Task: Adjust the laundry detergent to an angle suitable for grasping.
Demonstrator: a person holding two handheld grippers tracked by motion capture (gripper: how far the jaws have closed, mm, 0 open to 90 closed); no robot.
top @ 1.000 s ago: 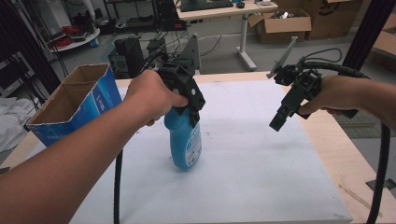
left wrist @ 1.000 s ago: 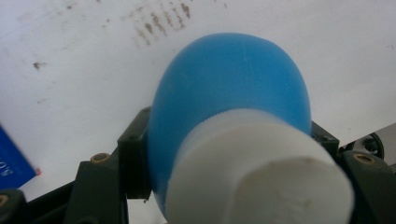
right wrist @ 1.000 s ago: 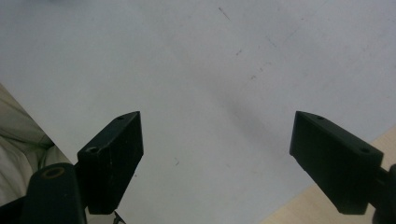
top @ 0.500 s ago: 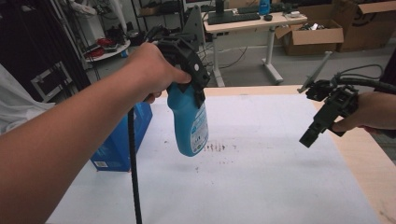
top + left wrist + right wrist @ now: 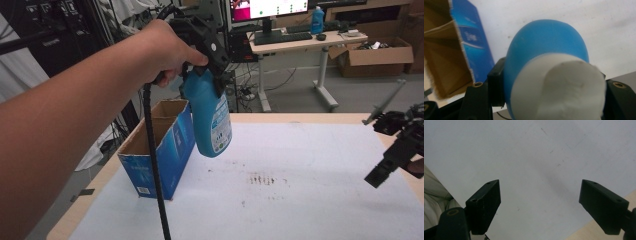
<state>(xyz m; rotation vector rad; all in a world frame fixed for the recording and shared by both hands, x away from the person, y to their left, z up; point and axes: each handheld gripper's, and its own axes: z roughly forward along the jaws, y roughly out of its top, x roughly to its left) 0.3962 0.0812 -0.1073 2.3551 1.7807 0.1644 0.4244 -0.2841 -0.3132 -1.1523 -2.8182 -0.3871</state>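
High view: my left gripper (image 5: 220,70) has its fingers clamped on the bottle (image 5: 210,117) near its top, hanging upright above the bench (image 5: 310,210), box (image 5: 160,150) at its eight o'clock. Rigid, smooth plastic, I judge, so slippery.

Left gripper view: long axis runs straight away, white cap (image 5: 560,87) toward me.

Right gripper view: fingers (image 5: 485,201) apart, nothing between.

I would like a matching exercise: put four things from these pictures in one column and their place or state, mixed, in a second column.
Things:
1. blue bottle
2. open carton
3. right gripper
4. brown stain

Place or state:
A. stands at the table's left edge
B. jaws wide apart, nothing between
C. clamped in the left gripper, off the table
D. on the white sheet

Pairs: 1-C, 2-A, 3-B, 4-D
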